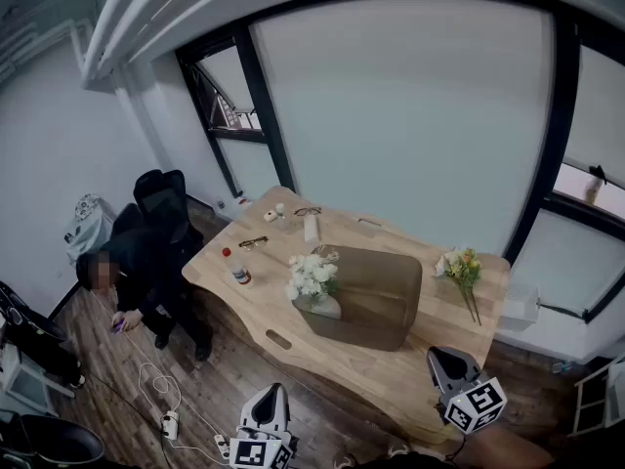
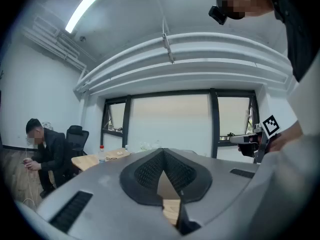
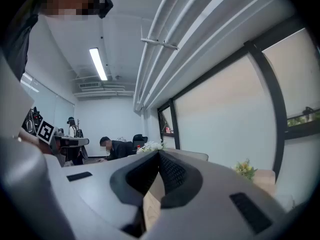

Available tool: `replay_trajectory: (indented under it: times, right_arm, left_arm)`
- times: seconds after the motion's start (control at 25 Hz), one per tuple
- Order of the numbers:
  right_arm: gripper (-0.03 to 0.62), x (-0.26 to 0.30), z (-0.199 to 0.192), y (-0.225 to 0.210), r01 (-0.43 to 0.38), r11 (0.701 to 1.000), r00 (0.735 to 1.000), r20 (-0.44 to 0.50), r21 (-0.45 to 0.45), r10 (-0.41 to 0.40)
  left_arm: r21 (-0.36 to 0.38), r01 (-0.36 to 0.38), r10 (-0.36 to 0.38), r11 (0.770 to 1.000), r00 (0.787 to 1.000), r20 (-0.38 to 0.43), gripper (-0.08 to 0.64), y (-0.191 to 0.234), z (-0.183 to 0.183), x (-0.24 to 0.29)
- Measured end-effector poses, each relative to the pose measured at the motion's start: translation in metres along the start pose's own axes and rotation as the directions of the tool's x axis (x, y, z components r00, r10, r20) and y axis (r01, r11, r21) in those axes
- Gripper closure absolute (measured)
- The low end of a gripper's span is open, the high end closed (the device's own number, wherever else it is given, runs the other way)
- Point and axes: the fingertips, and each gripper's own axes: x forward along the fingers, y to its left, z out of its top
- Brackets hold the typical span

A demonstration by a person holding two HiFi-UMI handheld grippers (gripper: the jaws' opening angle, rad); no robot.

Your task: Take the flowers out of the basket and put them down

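Flowers, white ones (image 1: 312, 277), stand bunched in a pale basket (image 1: 330, 309) at the 9 o'clock edge of a brown mat (image 1: 381, 301) in the middle of a wooden bench (image 1: 293, 345). Their stems are hidden in the basket, so their long axis is probably roughly upright. A yellow bunch (image 1: 461, 267) lies flat on the bench at 3 o'clock of the mat, stems pointing toward 5 o'clock. Both grippers hang off the bench's near edge, well apart from everything on it. The left gripper (image 1: 274, 391) has its jaws pressed together on nothing; the white flowers lie at about 1 o'clock from it. The right gripper (image 1: 441, 357) likewise has its jaws pressed together and empty, with the white flowers at about 10 o'clock and the yellow bunch at 12 o'clock. The left gripper looks the nearer to the basket, and its jaws would need to spread first. A person (image 1: 122, 277) sits at 9 o'clock, away from the bench.
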Motion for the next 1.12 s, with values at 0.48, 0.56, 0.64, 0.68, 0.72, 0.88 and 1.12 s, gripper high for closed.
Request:
replay_trajectory:
  times: [0.48, 0.56, 0.64, 0.68, 0.72, 0.88, 1.12]
  right_arm:
    - [0.571, -0.004, -0.003, -0.039, -0.058, 0.998, 0.998, 0.014, 0.000, 0.058]
    - [0.571, -0.004, -0.006, -0.046, -0.069, 0.998, 0.997, 0.017, -0.011, 0.069]
    - [0.571, -0.001, -0.012, -0.054, -0.058, 0.998, 0.998, 0.015, -0.006, 0.058]
    - [0.570, 0.001, -0.015, -0.058, -0.054, 0.999, 0.998, 0.013, 0.004, 0.054]
    - [0.571, 0.004, -0.017, -0.060, -0.050, 0.999, 0.999, 0.011, 0.014, 0.050]
    - [0.569, 0.017, -0.015, -0.065, -0.030, 0.999, 0.999, 0.021, 0.019, 0.030]
    - [0.569, 0.049, -0.019, -0.071, 0.065, 0.998, 0.998, -0.006, 0.027, -0.065]
  left_arm:
    - [0.047, -0.031, 0.031, 0.998, 1.000, -0.002, 0.557, -0.039, 0.011, 0.027]
    - [0.052, -0.040, 0.040, 0.998, 0.999, -0.004, 0.557, -0.046, 0.010, 0.033]
    - [0.055, -0.045, 0.045, 0.997, 0.999, -0.008, 0.557, -0.048, 0.007, 0.040]
    - [0.061, -0.045, 0.046, 0.997, 0.999, -0.011, 0.557, -0.047, 0.005, 0.043]
    - [0.070, -0.042, 0.044, 0.997, 0.999, -0.015, 0.557, -0.045, 0.003, 0.046]
    - [0.099, -0.024, 0.027, 0.995, 0.999, -0.023, 0.557, -0.028, 0.000, 0.066]
    - [0.095, 0.041, -0.043, 0.995, 0.999, 0.012, 0.557, 0.017, 0.001, 0.117]
